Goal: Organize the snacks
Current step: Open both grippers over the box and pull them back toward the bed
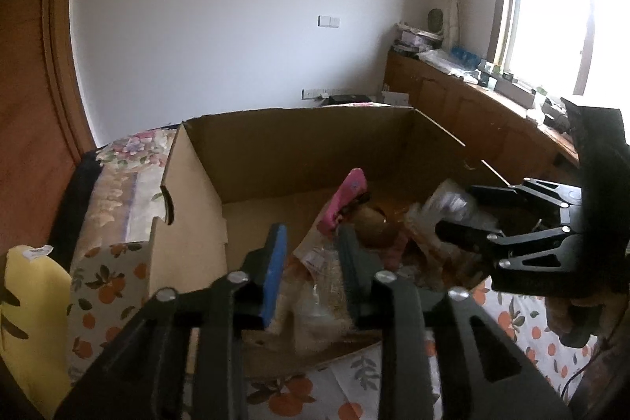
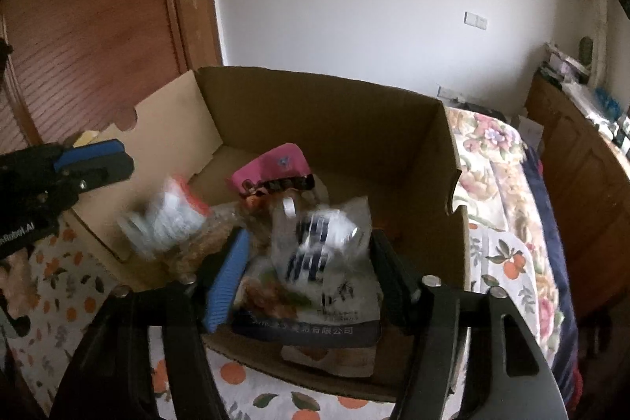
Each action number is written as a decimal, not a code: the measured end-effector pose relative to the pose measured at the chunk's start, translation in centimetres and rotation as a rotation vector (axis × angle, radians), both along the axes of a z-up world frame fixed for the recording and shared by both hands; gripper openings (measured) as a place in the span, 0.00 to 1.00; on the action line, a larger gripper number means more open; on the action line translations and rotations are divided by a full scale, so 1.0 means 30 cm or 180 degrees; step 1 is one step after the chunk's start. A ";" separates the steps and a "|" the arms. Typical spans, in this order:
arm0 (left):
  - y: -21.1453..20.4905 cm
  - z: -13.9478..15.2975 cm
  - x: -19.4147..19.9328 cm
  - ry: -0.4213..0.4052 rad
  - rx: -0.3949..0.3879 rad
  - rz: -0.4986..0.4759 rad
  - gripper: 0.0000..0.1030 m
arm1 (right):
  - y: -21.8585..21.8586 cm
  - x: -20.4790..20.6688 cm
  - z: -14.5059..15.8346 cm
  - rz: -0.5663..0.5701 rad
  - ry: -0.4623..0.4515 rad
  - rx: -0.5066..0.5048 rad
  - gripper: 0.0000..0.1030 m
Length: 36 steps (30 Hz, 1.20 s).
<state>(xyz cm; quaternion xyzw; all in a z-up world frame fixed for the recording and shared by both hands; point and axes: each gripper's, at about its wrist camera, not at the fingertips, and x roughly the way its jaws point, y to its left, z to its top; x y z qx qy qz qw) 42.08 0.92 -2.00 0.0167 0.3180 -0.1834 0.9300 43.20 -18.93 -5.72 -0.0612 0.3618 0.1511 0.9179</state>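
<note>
An open cardboard box (image 1: 299, 140) (image 2: 327, 113) stands on a bed with an orange-print sheet. Inside lie several snack packets, among them a pink packet (image 1: 348, 197) (image 2: 275, 166). My left gripper (image 1: 313, 250) is open at the box's near edge, over a clear bag of brown snacks (image 1: 323, 286). My right gripper (image 2: 307, 254) is open above the box, with a clear dark-printed snack bag (image 2: 319, 262) between its fingers; whether they touch it I cannot tell. A blurred white packet (image 2: 169, 219) hangs over the box's left side. The right gripper (image 1: 460, 211) also shows in the left wrist view.
A yellow cushion (image 1: 27, 317) and floral bedding (image 1: 130, 176) lie left of the box. A wooden wardrobe (image 2: 98, 26) stands behind. A low wooden cabinet (image 1: 472, 113) with clutter runs under the window (image 1: 551, 18) on the right. The left gripper (image 2: 98, 160) shows at the right wrist view's left edge.
</note>
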 end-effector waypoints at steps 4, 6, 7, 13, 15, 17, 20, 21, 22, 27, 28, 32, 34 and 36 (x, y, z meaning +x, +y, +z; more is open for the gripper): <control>-0.008 0.010 -0.029 -0.0053 0.0027 0.0021 0.32 | -0.010 -0.054 0.024 0.0037 -0.0090 0.0104 0.70; -0.010 0.019 -0.061 -0.0102 0.0032 0.0022 0.33 | -0.016 -0.107 0.042 0.0039 -0.0172 0.0145 0.70; -0.011 0.024 -0.080 -0.0127 0.0037 0.0009 0.34 | -0.019 -0.141 0.050 0.0041 -0.0229 0.0169 0.70; -0.010 0.042 -0.253 -0.0262 -0.0011 -0.0083 0.37 | -0.040 -0.366 0.042 0.0082 -0.0310 0.0427 0.72; -0.005 0.030 -0.314 -0.0262 -0.0080 -0.0128 0.39 | -0.031 -0.435 0.040 0.0044 -0.0416 0.0420 0.72; -0.018 0.019 -0.367 -0.0250 -0.0012 -0.0153 0.39 | -0.007 -0.477 0.046 0.0120 -0.0437 0.0367 0.72; -0.017 -0.002 -0.450 -0.0265 -0.0048 -0.0157 0.40 | 0.000 -0.547 0.054 0.0173 -0.0468 0.0395 0.72; -0.013 -0.013 -0.470 -0.0237 -0.0092 -0.0154 0.40 | 0.000 -0.566 0.051 0.0188 -0.0440 0.0426 0.72; -0.006 -0.026 -0.490 -0.0200 -0.0144 -0.0143 0.40 | -0.001 -0.585 0.046 0.0204 -0.0413 0.0455 0.72; 0.013 -0.100 -0.588 -0.0089 -0.0233 -0.0066 0.40 | 0.008 -0.677 0.010 0.0226 -0.0425 0.0430 0.72; 0.015 -0.116 -0.608 -0.0082 -0.0199 -0.0045 0.41 | 0.009 -0.692 -0.004 0.0227 -0.0400 0.0439 0.72; 0.028 -0.165 -0.670 -0.0049 -0.0120 0.0039 0.41 | 0.014 -0.734 -0.064 0.0228 -0.0296 0.0487 0.72; 0.036 -0.187 -0.697 0.0020 -0.0174 0.0070 0.41 | 0.014 -0.746 -0.097 0.0225 -0.0224 0.0552 0.72; 0.047 -0.207 -0.719 0.0085 -0.0234 0.0109 0.41 | 0.021 -0.755 -0.130 0.0234 -0.0146 0.0615 0.72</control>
